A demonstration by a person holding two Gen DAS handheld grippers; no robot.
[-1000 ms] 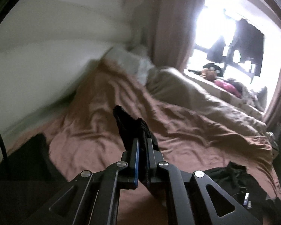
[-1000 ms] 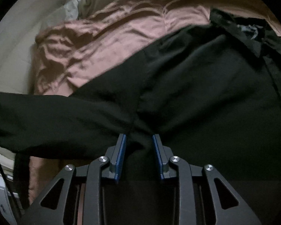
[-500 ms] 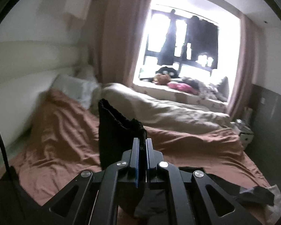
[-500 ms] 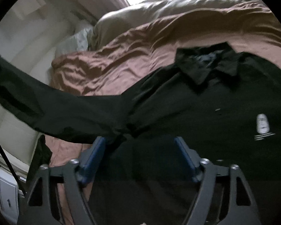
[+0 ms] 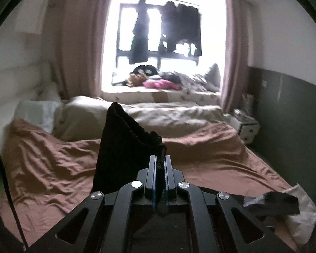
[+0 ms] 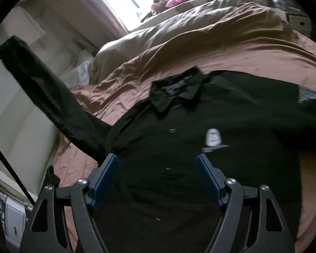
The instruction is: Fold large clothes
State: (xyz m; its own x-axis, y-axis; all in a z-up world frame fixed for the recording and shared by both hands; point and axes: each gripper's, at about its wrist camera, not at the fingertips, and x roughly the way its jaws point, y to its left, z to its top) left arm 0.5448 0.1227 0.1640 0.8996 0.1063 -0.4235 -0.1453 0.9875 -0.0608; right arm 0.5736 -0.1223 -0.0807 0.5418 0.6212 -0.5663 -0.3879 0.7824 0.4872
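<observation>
A large black collared shirt [image 6: 200, 130] with a small white chest logo lies spread on the brown bed sheet [image 6: 231, 48]. Its left sleeve [image 6: 44, 88] is lifted off the bed and stretches up to the left. The sleeve's cuff [image 5: 124, 139] stands up in the left wrist view, and my left gripper [image 5: 160, 172] is shut on that cuff. My right gripper [image 6: 157, 168] hovers over the shirt's body with its jaws wide apart and nothing pinched between them.
A beige duvet [image 5: 158, 116] and pale pillows [image 5: 38, 113] lie at the bed's far side under a bright window [image 5: 162, 42] with hung dark clothes. A small nightstand [image 5: 246, 126] stands at right. Dark and white garments [image 5: 284, 206] lie at the bed's near right corner.
My right gripper let go of the shirt fabric, opened wide and drew back, so more of the shirt shows. My left gripper swung up and to the right, carrying the sleeve cuff.
</observation>
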